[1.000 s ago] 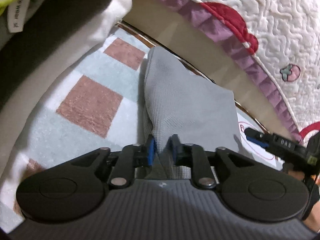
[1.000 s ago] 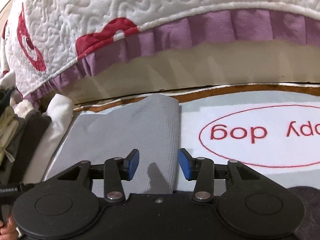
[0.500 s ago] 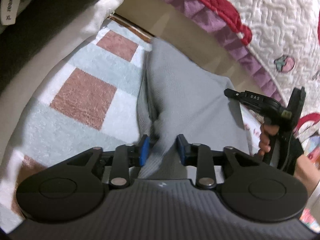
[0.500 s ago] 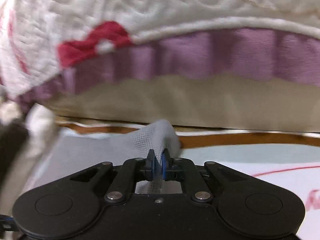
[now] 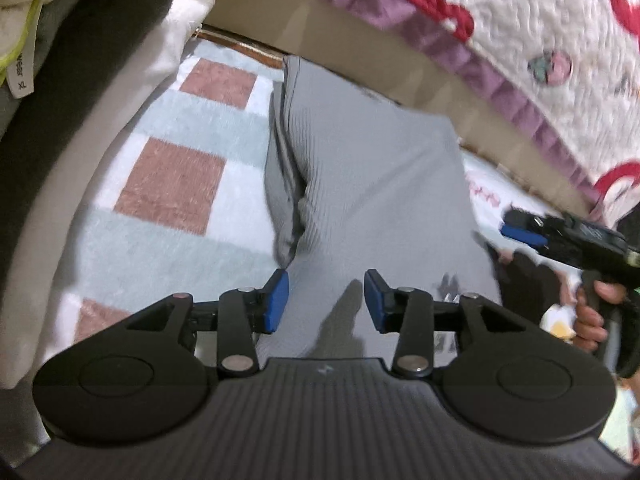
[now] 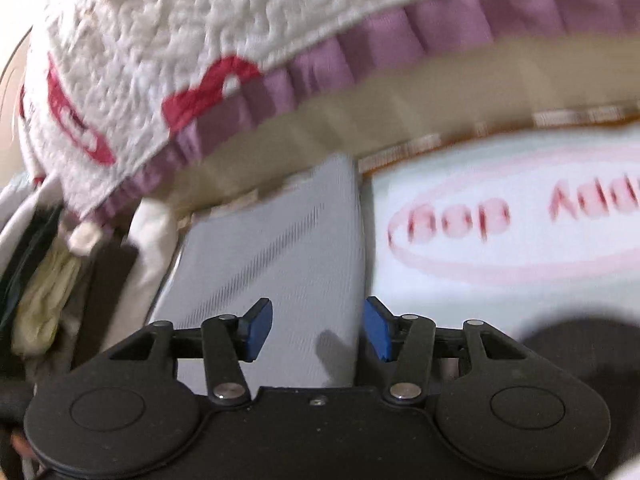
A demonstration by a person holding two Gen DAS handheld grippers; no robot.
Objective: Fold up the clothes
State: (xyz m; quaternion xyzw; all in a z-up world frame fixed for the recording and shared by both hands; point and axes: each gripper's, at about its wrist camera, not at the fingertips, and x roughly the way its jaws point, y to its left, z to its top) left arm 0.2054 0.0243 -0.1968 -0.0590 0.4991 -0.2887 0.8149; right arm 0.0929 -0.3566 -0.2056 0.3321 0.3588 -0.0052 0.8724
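Left wrist, grey garment [image 5: 372,184] folded, rug [image 5: 168,184]

On a white fabric size tag [image 5: 19,76] at the edge of a cream, lime-trimmed garment, "XL" can be read. Blurred, upside-down red lettering inside a red oval is seen on the pale rug [image 6: 500,220]; it cannot be read.

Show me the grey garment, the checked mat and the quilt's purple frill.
grey garment [image 5: 372,184], left wrist view, middle of the folded top layer
checked mat [image 5: 172,184], left wrist view, a brown square left of the garment
purple frill [image 6: 400,32], right wrist view, pleats along the quilt's lower edge
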